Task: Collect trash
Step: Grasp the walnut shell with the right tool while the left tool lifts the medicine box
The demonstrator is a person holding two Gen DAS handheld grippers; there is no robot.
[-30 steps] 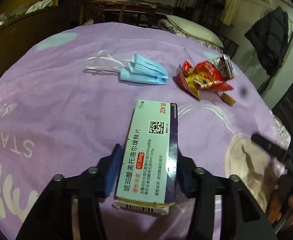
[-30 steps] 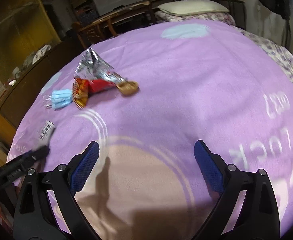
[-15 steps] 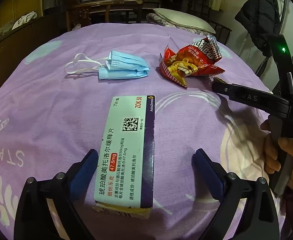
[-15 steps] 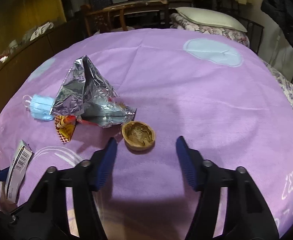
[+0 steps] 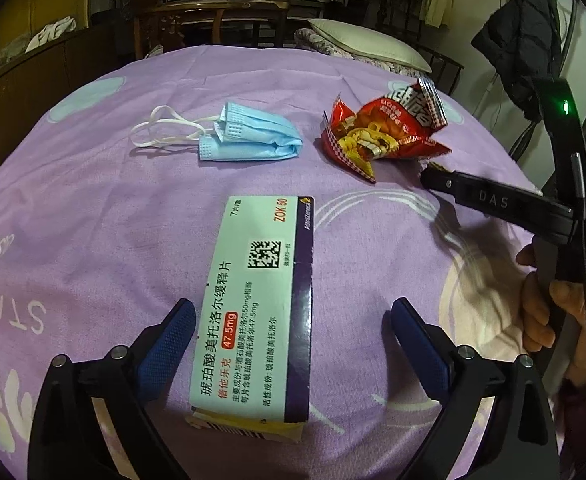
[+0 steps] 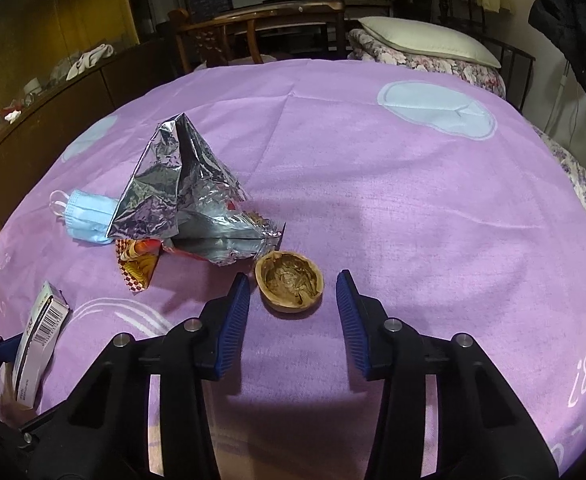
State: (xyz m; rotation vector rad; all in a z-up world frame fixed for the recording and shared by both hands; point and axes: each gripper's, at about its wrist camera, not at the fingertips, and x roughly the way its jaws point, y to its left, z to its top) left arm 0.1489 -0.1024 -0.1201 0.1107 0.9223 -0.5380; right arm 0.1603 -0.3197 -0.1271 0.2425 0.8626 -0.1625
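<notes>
A pale green medicine box (image 5: 259, 300) lies flat on the purple cloth (image 5: 73, 220) between the wide-apart pads of my left gripper (image 5: 293, 344), which is open and does not touch it. A folded blue face mask (image 5: 249, 138) and a crumpled red snack bag (image 5: 385, 132) lie beyond. In the right wrist view half a walnut shell (image 6: 289, 286) sits just ahead of my right gripper (image 6: 293, 300). Its jaws are closing, with the shell between the tips and the pads clear of it. The bag's silver inside (image 6: 185, 196) rises to the left.
The right gripper's black body (image 5: 505, 208) and the hand holding it (image 5: 549, 316) reach in from the right of the left wrist view. A pillow (image 6: 425, 46), wooden chairs (image 6: 277, 20) and a dark coat (image 5: 525, 52) stand past the far edge.
My left gripper let go of the medicine box and spread wide. The right gripper moved over to the walnut shell and its jaws narrowed around it.
</notes>
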